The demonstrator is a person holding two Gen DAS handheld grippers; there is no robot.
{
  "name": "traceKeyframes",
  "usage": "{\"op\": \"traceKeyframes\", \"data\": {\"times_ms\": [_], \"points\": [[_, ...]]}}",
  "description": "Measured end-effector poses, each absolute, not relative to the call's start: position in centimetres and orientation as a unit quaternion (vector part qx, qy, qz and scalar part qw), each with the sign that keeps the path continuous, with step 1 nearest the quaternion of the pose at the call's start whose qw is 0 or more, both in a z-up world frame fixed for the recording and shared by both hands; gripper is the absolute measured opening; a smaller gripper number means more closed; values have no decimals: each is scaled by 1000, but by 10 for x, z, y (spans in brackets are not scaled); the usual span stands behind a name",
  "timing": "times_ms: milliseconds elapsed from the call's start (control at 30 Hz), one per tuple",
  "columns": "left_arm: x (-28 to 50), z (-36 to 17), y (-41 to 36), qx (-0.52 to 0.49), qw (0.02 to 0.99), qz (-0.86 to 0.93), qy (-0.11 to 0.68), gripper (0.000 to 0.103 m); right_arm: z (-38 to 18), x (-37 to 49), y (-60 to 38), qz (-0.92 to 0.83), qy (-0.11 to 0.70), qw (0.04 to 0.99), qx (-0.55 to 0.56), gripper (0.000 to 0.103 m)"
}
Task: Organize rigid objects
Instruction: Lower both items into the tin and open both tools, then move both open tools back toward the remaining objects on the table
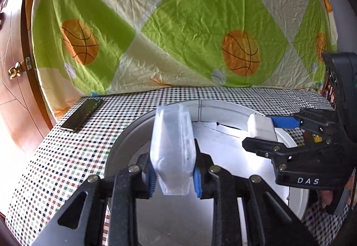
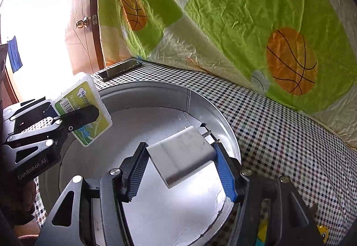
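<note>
Translucent plastic fills the centre of the left wrist view: the left gripper (image 1: 174,176) pinches a clear plastic box (image 1: 173,147) edge-on between its blue pads (image 1: 197,180), holding it above the near part of a round metal tin (image 1: 125,134). From the right wrist view the same box (image 2: 83,110) shows a green and white printed label and hangs at about 9 o'clock over the tin's rim (image 2: 223,121), the left gripper (image 2: 67,123) clamped across it. The right gripper (image 2: 181,168) is closed on a white charger plug (image 2: 183,153), its pads pressed on both flanks and the metal prongs pointing toward 1 o'clock, above the tin's pale floor. In the left view that plug (image 1: 261,126) sits at 3 o'clock with the right gripper (image 1: 267,132) around it. A dark phone (image 1: 82,114) lies flat on the checked tablecloth (image 1: 67,156) at 10 o'clock, well apart from the tin. A basketball-print sheet (image 1: 178,23) hangs behind.
</note>
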State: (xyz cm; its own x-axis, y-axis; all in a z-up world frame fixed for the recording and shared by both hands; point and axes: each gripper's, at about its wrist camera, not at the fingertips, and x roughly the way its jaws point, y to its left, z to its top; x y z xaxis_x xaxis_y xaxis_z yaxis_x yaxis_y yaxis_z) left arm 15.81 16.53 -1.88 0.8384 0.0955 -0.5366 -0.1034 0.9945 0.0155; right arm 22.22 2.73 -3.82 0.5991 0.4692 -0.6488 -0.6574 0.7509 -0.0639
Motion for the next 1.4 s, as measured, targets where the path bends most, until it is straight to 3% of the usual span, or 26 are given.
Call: {"op": "traceKeyframes", "data": {"times_ms": [67, 133, 167, 200, 433, 567, 933, 1400], "points": [[163, -22, 165, 1, 955, 63, 291, 27, -40, 228, 29, 315, 323, 880, -149, 62], [162, -23, 168, -5, 955, 79, 287, 40, -39, 231, 28, 300, 322, 886, -147, 64], [161, -22, 169, -6, 955, 83, 284, 55, -38, 231, 25, 299, 318, 889, -140, 69], [158, -20, 170, -10, 957, 88, 276, 63, -36, 232, 23, 302, 317, 889, -133, 71], [129, -6, 168, -18, 967, 113, 227, 72, -12, 212, -25, 306, 288, 904, -77, 75], [96, -3, 142, -16, 977, 105, 187, 86, -2, 184, -75, 300, 265, 914, -57, 81], [60, -21, 32, -8, 982, -10, 187, 89, -35, 122, -209, 193, 253, 948, -6, 85], [71, -36, -17, 20, 974, -43, 221, 89, -69, 123, -230, 174, 286, 942, -7, 85]]}}
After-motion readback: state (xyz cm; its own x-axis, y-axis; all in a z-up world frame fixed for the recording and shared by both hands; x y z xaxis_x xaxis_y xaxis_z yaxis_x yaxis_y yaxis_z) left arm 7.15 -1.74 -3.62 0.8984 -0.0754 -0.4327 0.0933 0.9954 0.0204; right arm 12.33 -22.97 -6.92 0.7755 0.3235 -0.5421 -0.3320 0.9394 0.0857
